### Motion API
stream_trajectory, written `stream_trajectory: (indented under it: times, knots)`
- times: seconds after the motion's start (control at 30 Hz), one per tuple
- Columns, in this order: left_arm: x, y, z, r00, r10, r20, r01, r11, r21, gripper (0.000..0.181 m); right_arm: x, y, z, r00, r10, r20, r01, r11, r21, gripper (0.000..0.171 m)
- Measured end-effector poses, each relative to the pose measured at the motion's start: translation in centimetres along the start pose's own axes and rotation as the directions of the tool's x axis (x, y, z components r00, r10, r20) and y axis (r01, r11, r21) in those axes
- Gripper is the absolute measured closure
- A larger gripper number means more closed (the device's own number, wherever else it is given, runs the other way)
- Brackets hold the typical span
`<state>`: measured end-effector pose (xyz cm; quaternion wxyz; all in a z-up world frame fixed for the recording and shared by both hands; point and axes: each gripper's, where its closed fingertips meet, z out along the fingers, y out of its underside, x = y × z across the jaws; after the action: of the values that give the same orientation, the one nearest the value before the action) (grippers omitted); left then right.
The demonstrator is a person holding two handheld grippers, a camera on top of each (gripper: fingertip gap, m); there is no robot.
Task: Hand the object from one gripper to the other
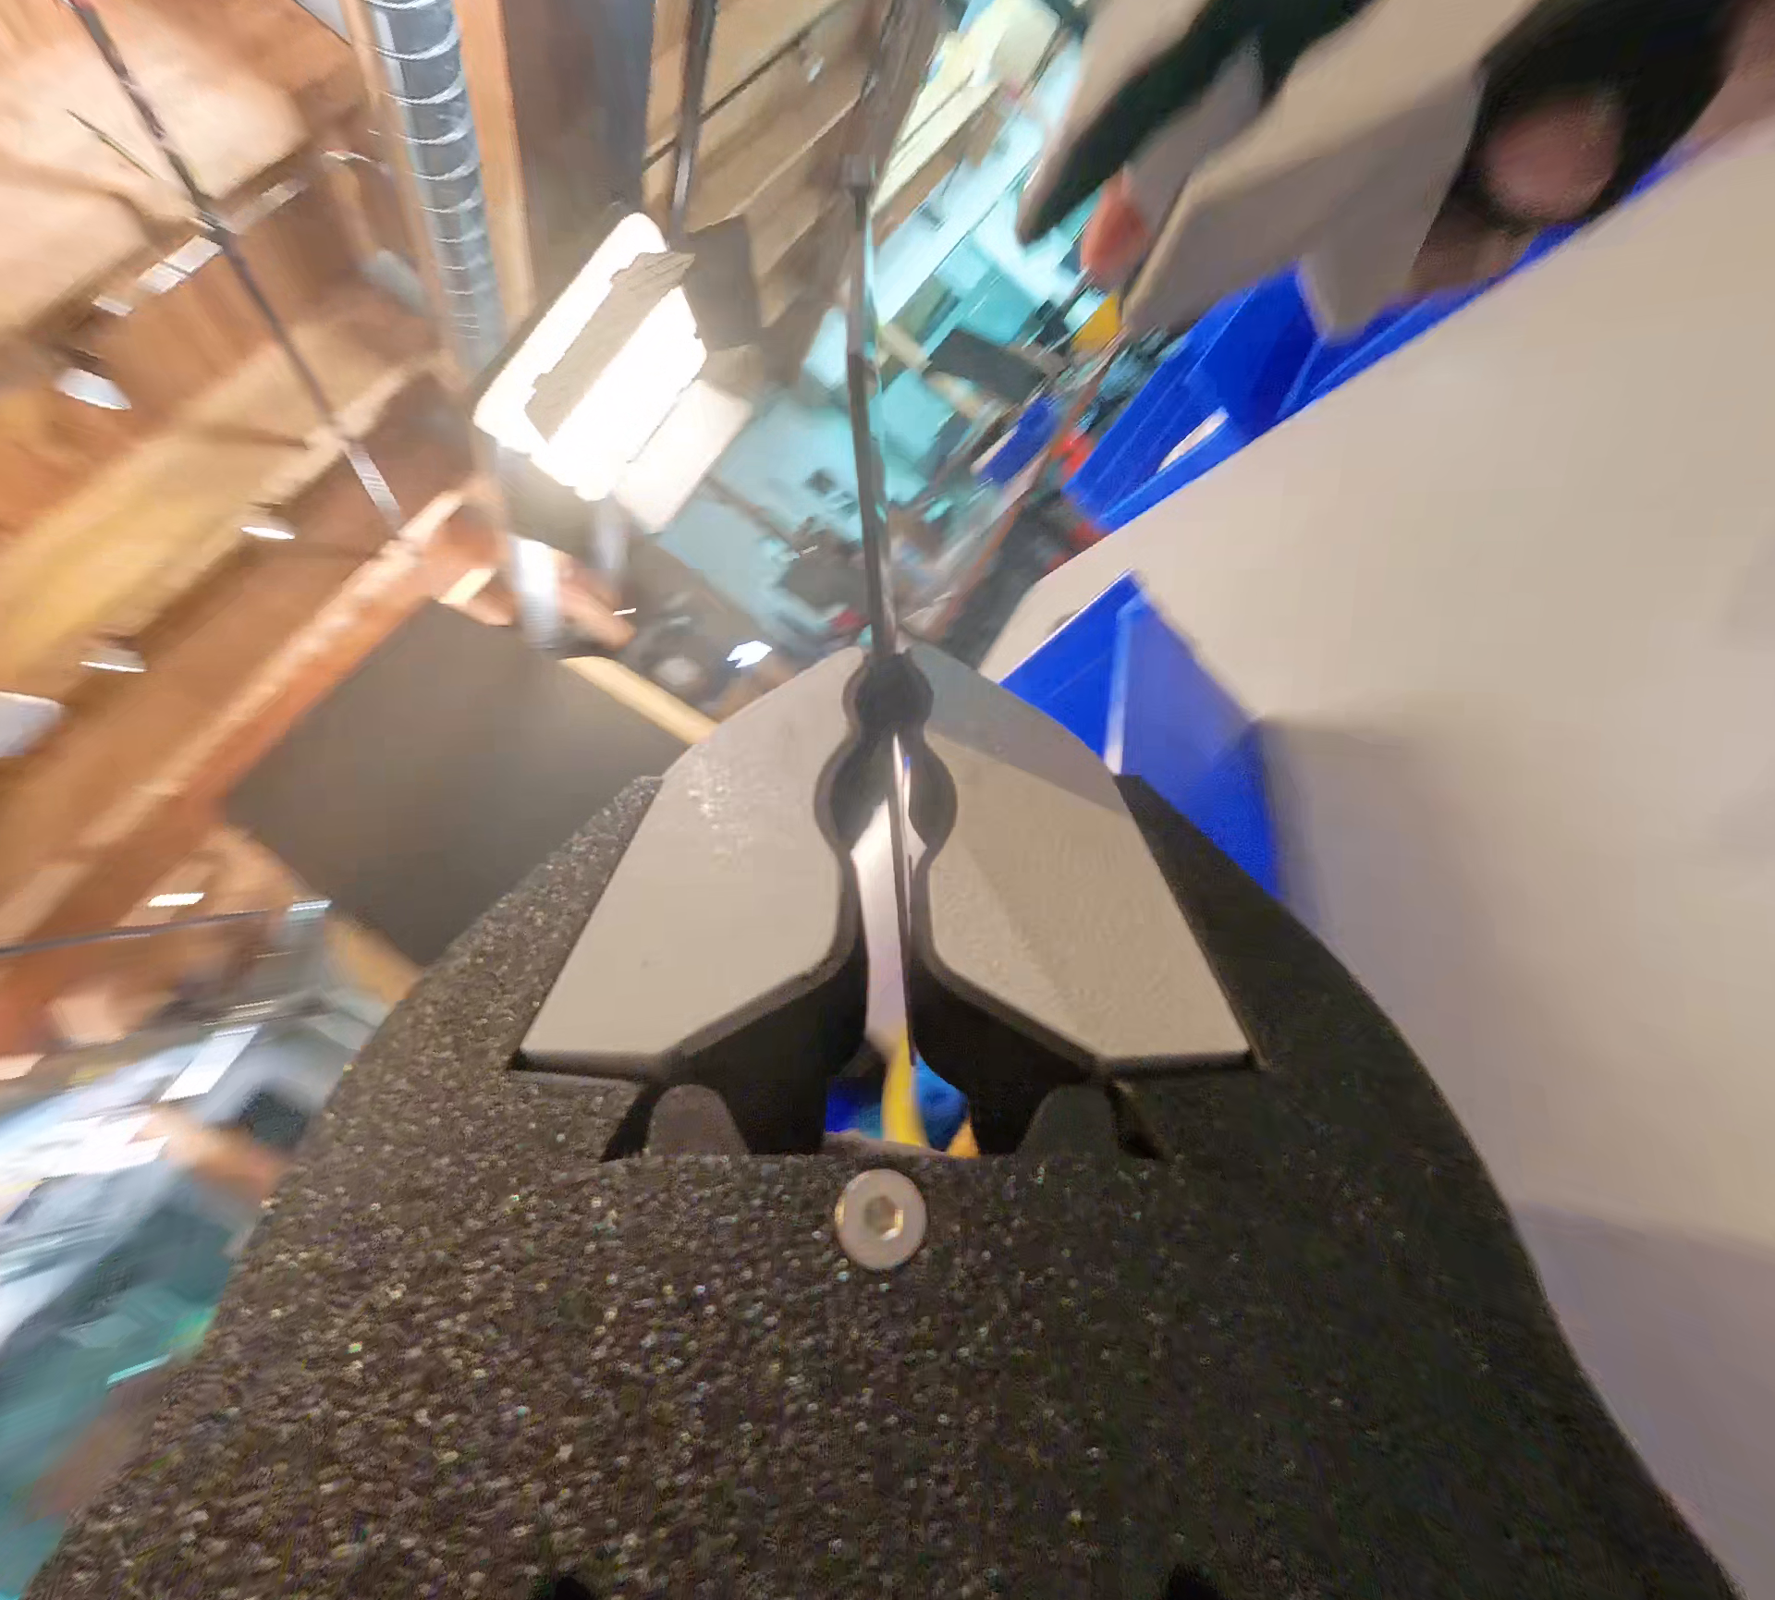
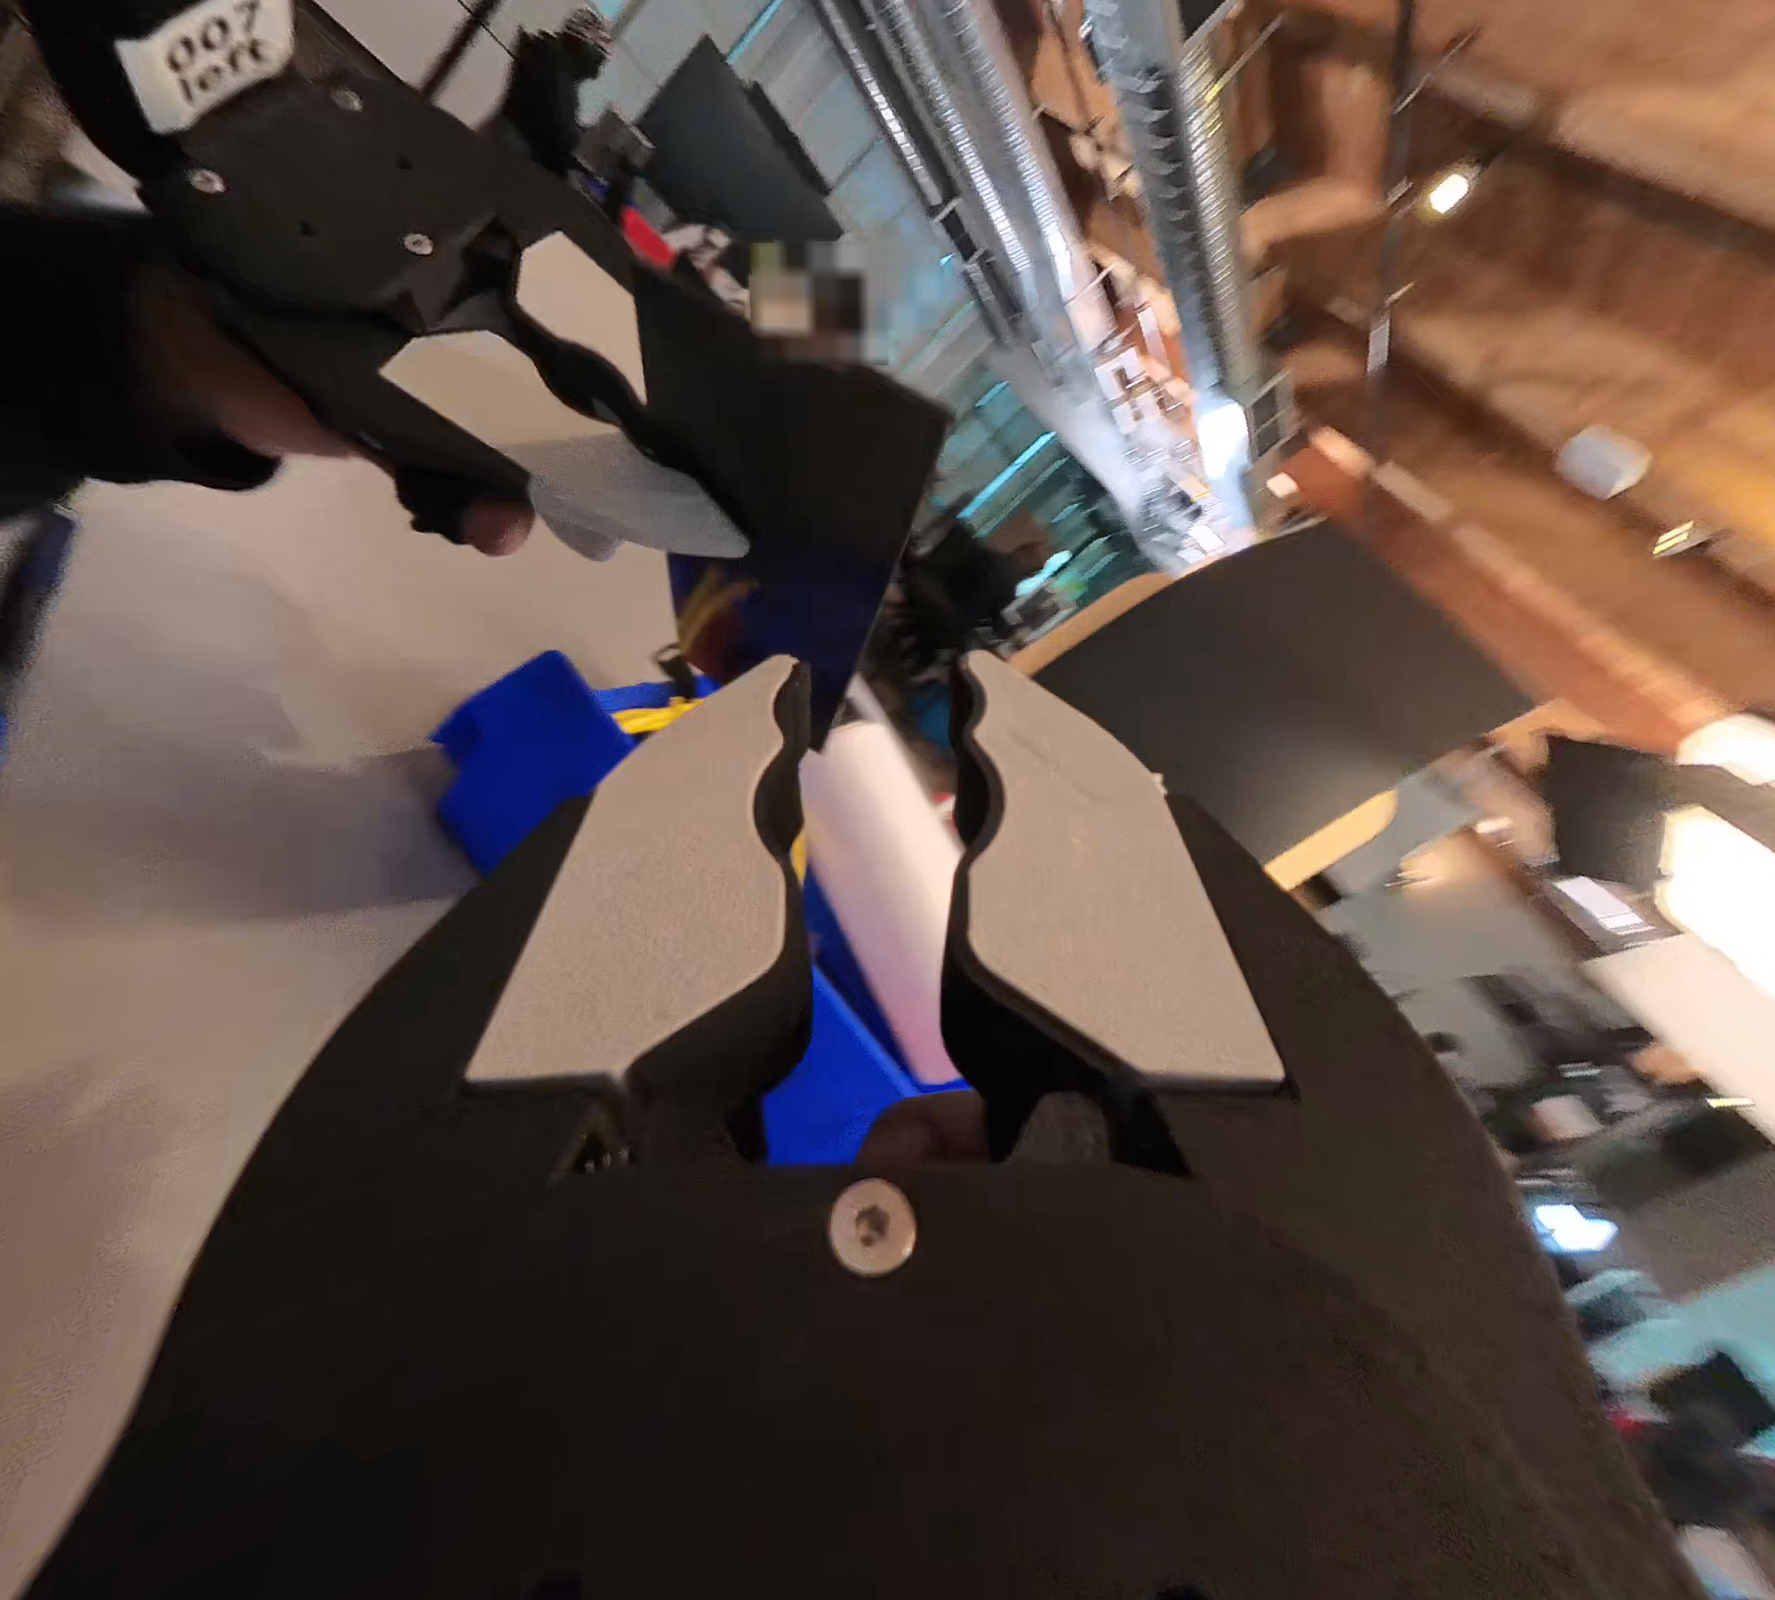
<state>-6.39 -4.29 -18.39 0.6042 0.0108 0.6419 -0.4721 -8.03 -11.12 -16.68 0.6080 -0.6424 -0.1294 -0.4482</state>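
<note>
In the right wrist view, the left hand-held gripper (image 2: 663, 440) at upper left clamped a thin black sheet (image 2: 797, 488), whose long edge ran down toward centre frame. There the right hand-held gripper (image 2: 879, 680) stood narrowly parted, the sheet's lower corner just beside its tips.

The tabletop (image 1: 1498, 594) is a plain pale grey surface, seen tilted and blurred in both wrist views. Blue plastic bins (image 1: 1167, 747) rest directly on it — a cluster of them along its edge in the left wrist view. In the right wrist view the same grey tabletop (image 2: 221, 709) fills the left side, with a blue bin (image 2: 523, 747) standing on it; yellow strands (image 2: 653, 716) show at the bin's rim — what they are cannot be told. Soft shadows fall across the bare grey surface beside the bin.
</note>
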Motion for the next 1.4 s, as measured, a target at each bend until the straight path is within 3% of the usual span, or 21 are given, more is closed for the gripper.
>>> stream_trajectory:
  times: [0.17,0.27,0.37,0.4,0.47,0.53,0.63,0.73,0.83,0.93,1.03,1.1,1.13,1.2,1.3,1.4]
  knots:
    - [0.2,1.1,0.1,0.911,0.411,0.039,-0.394,0.893,-0.217,0.179,-1.0,-2.0,-0.2,0.926,-0.362,-0.103,0.356,0.932,-0.071,0.128]
    - [1.2,0.7,0.4,0.864,0.504,0.006,-0.488,0.839,-0.239,0.179,-2.7,-0.9,1.1,0.838,-0.541,-0.071,0.524,0.833,-0.177,0.124]
    - [2.4,-0.3,0.5,0.824,0.566,-0.02,-0.557,0.805,-0.202,0.179,-2.7,1.5,2.3,0.713,-0.699,-0.05,0.648,0.685,-0.333,0.141]
    - [2.4,-0.1,0.5,0.827,0.562,-0.023,-0.553,0.805,-0.214,0.178,-2.0,1.6,2.4,0.7,-0.709,-0.09,0.642,0.679,-0.357,0.159]
    - [2.4,-0.9,0.5,0.89,0.456,-0.001,-0.452,0.882,-0.135,0.167,-1.5,2.1,2.4,0.761,-0.64,-0.102,0.575,0.739,-0.35,0.167]
    - [2.1,-2.7,-0.1,0.974,0.226,-0.012,-0.226,0.974,0.006,0.144,-0.9,2.2,2.3,0.864,-0.485,-0.133,0.431,0.85,-0.302,0.169]
    - [-1.0,-5.1,-1.8,0.989,-0.147,-0.021,0.148,0.963,0.225,0.132,0.6,2.4,1.9,0.968,-0.188,-0.169,0.153,0.968,-0.201,0.17]
    - [-5.1,-3.6,-2.9,0.909,-0.417,0.016,0.393,0.868,0.303,0.123,0.6,2.3,1.5,0.99,0.13,-0.056,-0.134,0.988,-0.075,0.17]
    - [-6.2,0.1,-2.3,0.767,-0.64,-0.048,0.631,0.739,0.238,0.112,0.7,1.2,0.8,0.892,0.437,0.113,-0.445,0.893,0.062,0.169]
    - [-4.7,1.6,-1.3,0.493,-0.83,-0.262,0.87,0.47,0.147,0.103,1.2,0.1,0.2,0.718,0.639,0.276,-0.688,0.71,0.149,0.169]
    - [-3.9,-0.5,-1.3,0.206,-0.831,-0.516,0.978,0.159,0.136,0.105,-0.2,0.0,0.8,0.604,0.699,0.383,-0.782,0.612,0.116,0.169]
    - [-3.0,-2.0,-1.0,0.14,-0.797,-0.588,0.989,0.085,0.121,0.112,-1.8,-0.1,1.7,0.548,0.714,0.435,-0.811,0.581,0.068,0.169]
    - [-2.5,-2.6,-0.9,0.16,-0.79,-0.592,0.986,0.102,0.13,0.128,-2.6,0.0,2.1,0.534,0.718,0.447,-0.814,0.579,0.043,0.17]
    - [-2.1,-3.0,-0.8,0.275,-0.793,-0.544,0.96,0.195,0.201,0.178,-4.1,0.9,3.1,0.554,0.719,0.419,-0.786,0.617,-0.021,0.162]
    - [-2.5,-2.0,-0.5,0.484,-0.8,-0.355,0.874,0.424,0.237,0.177,-3.7,3.6,4.0,0.702,0.668,0.246,-0.668,0.738,-0.098,0.14]
    - [-3.1,-1.5,-0.9,0.763,-0.634,-0.129,0.644,0.728,0.235,0.178,-1.4,4.9,3.5,0.912,0.408,0.038,-0.401,0.909,-0.112,0.134]
